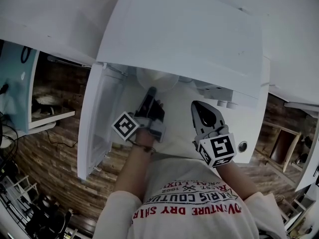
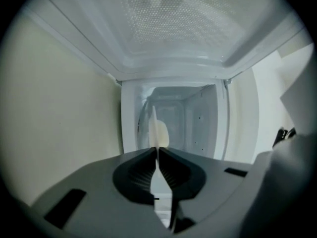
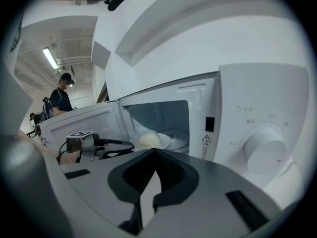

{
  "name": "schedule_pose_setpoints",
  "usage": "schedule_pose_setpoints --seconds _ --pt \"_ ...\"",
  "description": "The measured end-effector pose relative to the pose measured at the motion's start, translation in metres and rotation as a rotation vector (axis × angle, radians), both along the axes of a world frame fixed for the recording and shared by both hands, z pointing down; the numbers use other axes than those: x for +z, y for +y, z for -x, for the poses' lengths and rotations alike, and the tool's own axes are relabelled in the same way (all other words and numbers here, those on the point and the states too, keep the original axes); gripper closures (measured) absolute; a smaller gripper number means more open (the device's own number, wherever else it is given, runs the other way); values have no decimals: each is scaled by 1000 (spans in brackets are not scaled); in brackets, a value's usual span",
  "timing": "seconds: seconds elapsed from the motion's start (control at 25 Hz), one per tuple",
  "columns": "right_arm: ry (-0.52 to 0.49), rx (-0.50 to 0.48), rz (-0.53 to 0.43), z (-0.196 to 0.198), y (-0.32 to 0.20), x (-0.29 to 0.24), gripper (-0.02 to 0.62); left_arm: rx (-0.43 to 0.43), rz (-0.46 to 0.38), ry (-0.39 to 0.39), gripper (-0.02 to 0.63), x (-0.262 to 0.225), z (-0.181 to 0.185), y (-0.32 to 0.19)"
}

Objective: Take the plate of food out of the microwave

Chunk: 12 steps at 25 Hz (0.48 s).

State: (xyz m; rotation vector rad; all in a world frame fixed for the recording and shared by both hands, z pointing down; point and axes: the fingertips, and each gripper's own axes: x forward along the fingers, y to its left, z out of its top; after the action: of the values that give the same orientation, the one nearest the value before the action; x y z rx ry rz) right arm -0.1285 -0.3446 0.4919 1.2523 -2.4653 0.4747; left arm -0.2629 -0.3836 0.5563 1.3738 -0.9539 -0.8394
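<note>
The white microwave (image 1: 199, 39) stands with its door (image 1: 97, 123) swung open to the left. A white plate (image 3: 173, 142) carrying a pale round piece of food (image 3: 147, 140) sits at the mouth of the cavity. My left gripper (image 1: 151, 92) reaches into the opening and is shut on the plate's near rim. In the left gripper view the plate (image 2: 153, 125) shows edge-on between the pads, with the food (image 2: 162, 135) beside it. My right gripper (image 1: 198, 107) hovers in front of the microwave, right of the left one, shut with nothing in it (image 3: 155, 150).
The control panel with a round dial (image 3: 265, 150) is on the microwave's right side. A glass turntable (image 3: 181, 135) lies inside the cavity. A person (image 3: 63, 97) stands far off at the left. Wooden flooring (image 1: 60, 183) lies below.
</note>
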Motion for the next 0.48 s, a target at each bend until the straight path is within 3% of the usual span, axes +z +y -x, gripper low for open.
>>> schedule_pose_setpoints --seconds 0.48 --pt "-11 11 -40 -14 22 -12 591 29 -88 16 588 -40 -11 47"
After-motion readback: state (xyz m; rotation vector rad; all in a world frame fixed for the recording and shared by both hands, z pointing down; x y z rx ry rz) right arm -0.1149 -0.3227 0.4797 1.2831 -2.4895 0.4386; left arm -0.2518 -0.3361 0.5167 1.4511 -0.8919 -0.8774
